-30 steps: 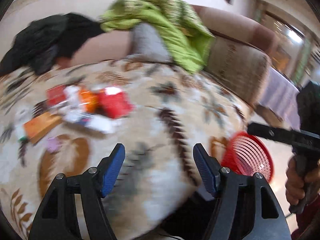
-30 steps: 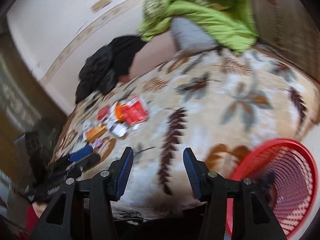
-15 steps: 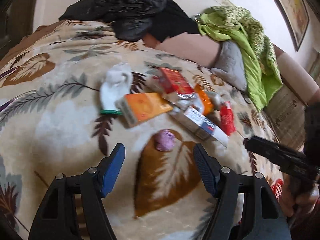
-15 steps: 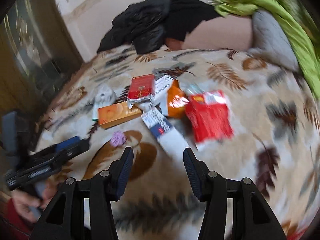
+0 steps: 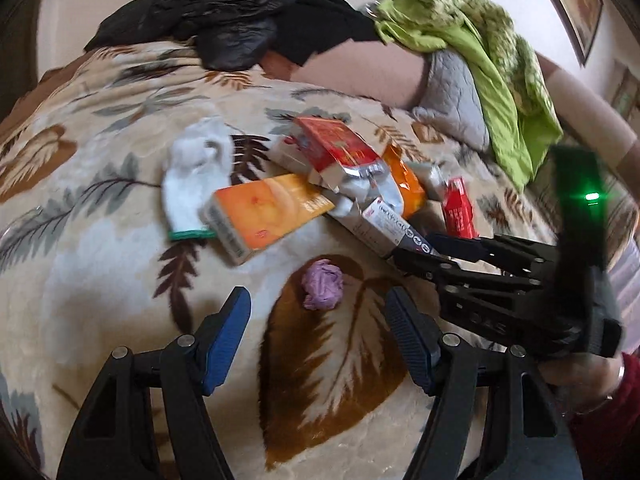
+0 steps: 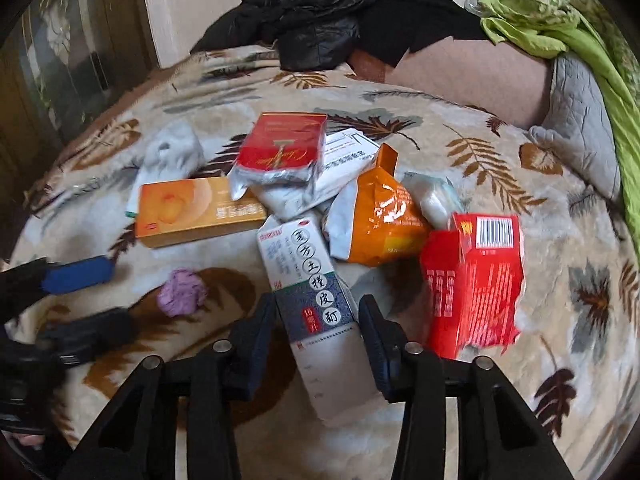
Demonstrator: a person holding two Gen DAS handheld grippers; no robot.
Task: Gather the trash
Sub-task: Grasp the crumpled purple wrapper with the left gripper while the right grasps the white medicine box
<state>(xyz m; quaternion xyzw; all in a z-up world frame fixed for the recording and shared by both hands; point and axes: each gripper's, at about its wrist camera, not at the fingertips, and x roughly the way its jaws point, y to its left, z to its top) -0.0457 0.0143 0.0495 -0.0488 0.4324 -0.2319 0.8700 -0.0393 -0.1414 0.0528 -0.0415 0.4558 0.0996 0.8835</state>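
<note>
Fingers, right: right gripper [image 6: 318, 340] stands open, its two fingers [image 6: 256, 344] straddling the near half of the white and blue carton [image 6: 308, 292]; whether the pads touch the carton I cannot tell.
Fingers, left: left gripper [image 5: 318, 332] is open and empty, low over the blanket [image 5: 100, 272], with the purple paper wad [image 5: 322, 290] just beyond its tips and between them.
Trash location: all of it lies in a loose heap on the blanket, namely the orange box [image 6: 196, 210], red packet [image 6: 282, 144], orange foil bag [image 6: 380, 216], red box [image 6: 474, 280], and a white glove [image 5: 196, 176] on the far left side.
No bin: no basket or bag to receive the trash shows in either view.
Risk, crush: the carton looks light and hollow, so a hard squeeze would likely buckle it.
Risk, drag: its far end sits against the orange foil bag and just beside the orange box; lifting at a slant may pull those along or scatter them.
Risk, swing: gripped at the near end only, the long carton may pivot and slip out.
Risk, snag: the plush blanket may get pinched if either gripper closes too low.
Risk, collision: both grippers work close together, so crossing paths may knock the wad away.
</note>
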